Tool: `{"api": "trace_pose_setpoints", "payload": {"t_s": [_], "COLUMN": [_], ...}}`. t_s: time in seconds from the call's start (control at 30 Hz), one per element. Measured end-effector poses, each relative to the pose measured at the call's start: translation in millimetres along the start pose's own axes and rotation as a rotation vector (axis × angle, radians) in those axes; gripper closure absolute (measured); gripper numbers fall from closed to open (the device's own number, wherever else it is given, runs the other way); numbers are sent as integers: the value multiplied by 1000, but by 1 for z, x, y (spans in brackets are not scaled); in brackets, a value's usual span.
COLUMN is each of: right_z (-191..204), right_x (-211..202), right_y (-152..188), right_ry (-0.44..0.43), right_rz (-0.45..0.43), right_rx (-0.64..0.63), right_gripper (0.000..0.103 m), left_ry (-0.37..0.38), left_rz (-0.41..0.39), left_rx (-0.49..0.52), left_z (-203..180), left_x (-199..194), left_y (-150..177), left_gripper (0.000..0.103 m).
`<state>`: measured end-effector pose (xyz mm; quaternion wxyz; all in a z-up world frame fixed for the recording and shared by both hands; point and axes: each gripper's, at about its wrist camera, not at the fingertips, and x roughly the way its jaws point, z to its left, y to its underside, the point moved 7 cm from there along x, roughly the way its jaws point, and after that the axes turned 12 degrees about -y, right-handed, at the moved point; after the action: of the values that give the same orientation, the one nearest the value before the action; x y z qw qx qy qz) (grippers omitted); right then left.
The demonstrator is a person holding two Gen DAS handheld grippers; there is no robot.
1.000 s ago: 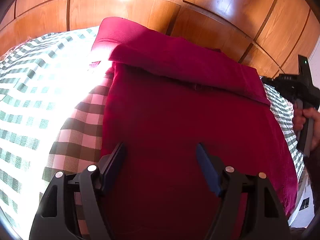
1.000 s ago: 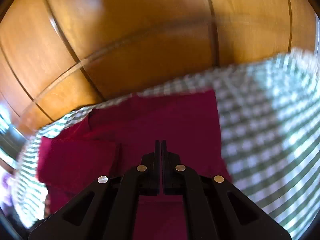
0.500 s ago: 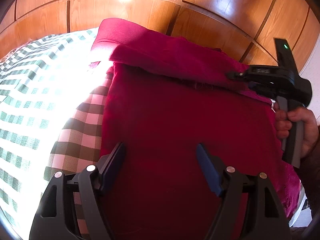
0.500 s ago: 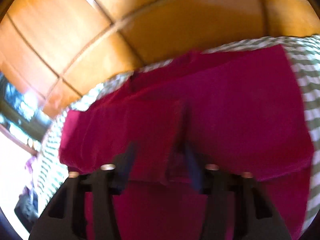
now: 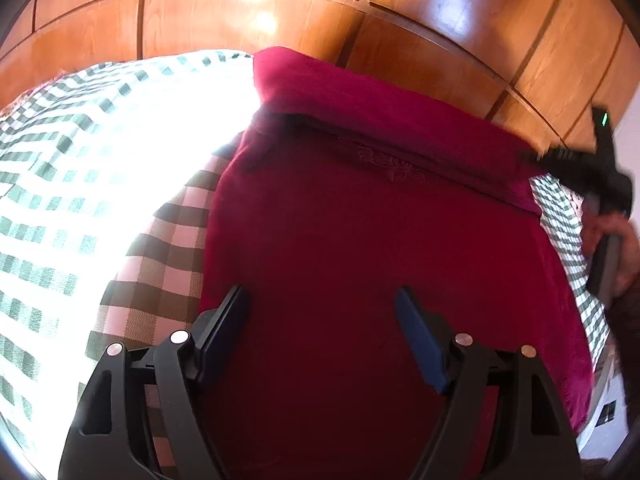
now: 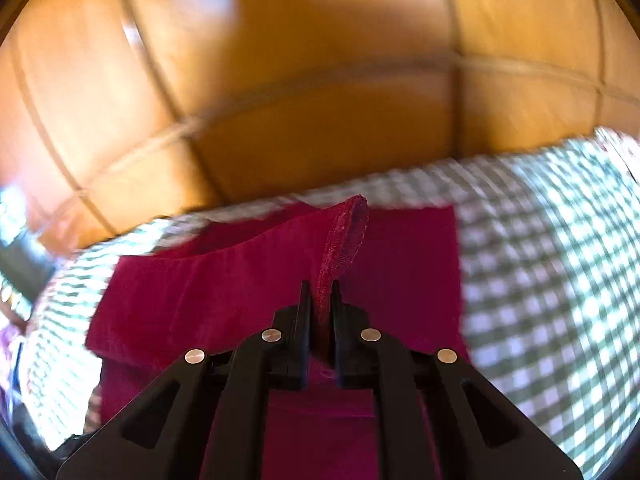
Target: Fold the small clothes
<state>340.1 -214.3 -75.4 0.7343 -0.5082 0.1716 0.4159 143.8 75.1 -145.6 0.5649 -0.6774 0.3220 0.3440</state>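
A dark red garment point(image 5: 360, 240) lies flat on a green-and-white checked cloth point(image 5: 80, 184), with its far strip point(image 5: 380, 108) folded over. My left gripper point(image 5: 322, 312) is open and empty just above the garment's near part. My right gripper point(image 6: 320, 292) is shut on the garment's ribbed edge point(image 6: 344, 240) and holds it raised above the rest of the garment point(image 6: 200, 288). It also shows in the left wrist view point(image 5: 576, 164) at the garment's far right corner, held by a hand.
A wooden panelled board point(image 5: 280, 12) rises right behind the checked cloth, and it also fills the upper right wrist view point(image 6: 320, 80). The checked cloth point(image 6: 552, 272) spreads wide to the right of the garment there. Sunlight glare washes out the cloth's left part.
My right gripper opened, then closed on the garment's ribbed edge and lifted it toward the right. My left gripper stayed open over the garment.
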Motion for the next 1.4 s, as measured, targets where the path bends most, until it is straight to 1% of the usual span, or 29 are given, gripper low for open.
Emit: {"api": "trace_pose_setpoints", "payload": {"t_s": [0.03,0.1,0.13,0.23,0.33,0.43,0.5,0.6,0.67,0.7,0.73,0.77,0.8,0.87,0.93,1.0,1.03,1.07,1.1,1.13,1.17,1.23,1.3,1.37,1.4], "right_z": [-13,-32,-37,-37,-42,-45,-47,-46,-47,-47,-48,-47,-47,-46,-42,-37,-35,-34,-34,-37,-40,-46,-47,-46,-46], "right_x": [6,18,24,32,34,35,34,34,35,35,35,35,34,33,26,16,11,10,11,16,21,25,25,24,23], "right_y": [7,21,31,38,42,44,44,42,43,44,44,44,44,44,41,38,38,40,42,47,50,53,53,54,54], "right_ry": [31,52,57,61,45,38,29,18,12,10,5,4,2,7,9,-12,-14,-11,-5,13,15,8,-2,-7,-10], "right_rz": [17,53,65,65,55,47,41,38,36,35,34,34,35,42,53,44,43,51,63,81,89,73,62,55,56], "right_rx": [17,66,71,75,103,92,93,93,87,86,87,89,89,81,65,55,42,31,25,26,36,78,98,89,86], "right_gripper": [95,95,95,95,95,95,95,95,95,95,95,95,95,95,95,95,95,95,95,95,95,95,95,93,92], "left_ry": [17,59,80,94,122,129,113,120,145,158,188,201,193,144,83,-30,-137,-211,-246,-283,-285,-252,-189,-135,-135], "left_rz": [9,19,14,-14,-16,4,32,71,105,115,126,132,130,55,2,-34,-33,-17,-14,-34,-48,-98,-175,-188,-176], "left_rx": [-25,-94,-141,-199,-238,-248,-262,-295,-315,-319,-316,-305,-283,-242,-185,-99,-36,7,18,9,-5,-5,49,109,154], "left_z": [3,13,21,39,52,57,59,59,56,53,48,42,38,35,33,32,32,31,33,36,36,28,11,-6,-14], "left_x": [-2,-7,-10,-13,-4,18,40,68,86,91,98,101,103,93,84,84,91,98,100,96,88,67,38,25,25], "left_y": [-4,-15,-26,-56,-93,-125,-144,-165,-178,-181,-186,-188,-190,-194,-195,-192,-188,-184,-182,-181,-180,-176,-166,-152,-143], "left_gripper": [28,29,29,29,29,28,28,28,31,40,48,73,84,94,93,93,92,80,69,66,67,69,71,69,67]}}
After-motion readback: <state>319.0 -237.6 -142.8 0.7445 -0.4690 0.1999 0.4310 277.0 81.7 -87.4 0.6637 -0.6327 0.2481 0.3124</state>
